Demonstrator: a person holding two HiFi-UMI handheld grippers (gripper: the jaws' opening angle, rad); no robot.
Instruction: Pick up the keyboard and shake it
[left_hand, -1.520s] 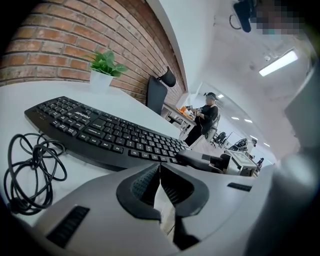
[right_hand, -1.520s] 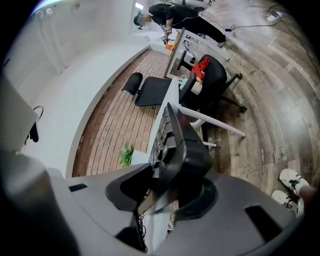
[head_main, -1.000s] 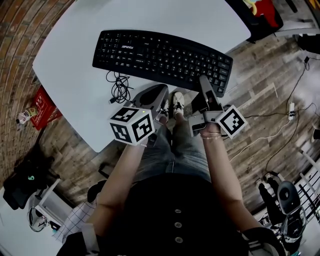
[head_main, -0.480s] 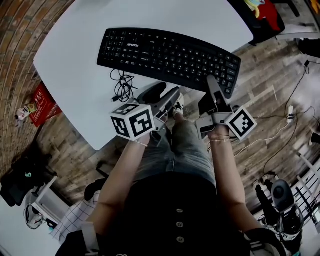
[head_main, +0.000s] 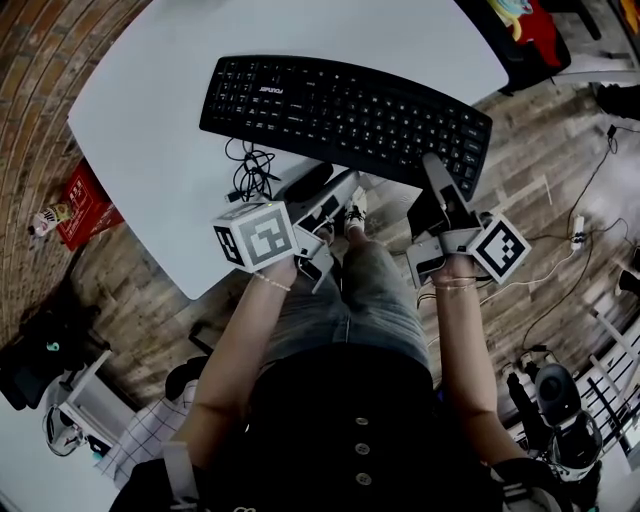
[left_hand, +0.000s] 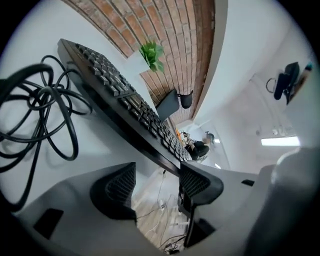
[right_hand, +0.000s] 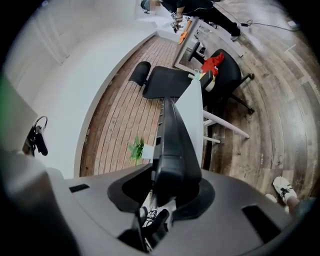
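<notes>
While right gripper (right_hand: 167, 187) clamps keyboard (head_main: 340, 105) end, left gripper (left_hand: 152, 185) jaws, just opened wide, hold nothing. Pickup step. Next: left grips near edge, both lift.

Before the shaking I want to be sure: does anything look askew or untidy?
The keyboard lies askew, its right end past the table edge, held only by the right gripper. Its cable lies in a loose tangle beside the left gripper, whose jaws have just been opening and grip nothing.
</notes>
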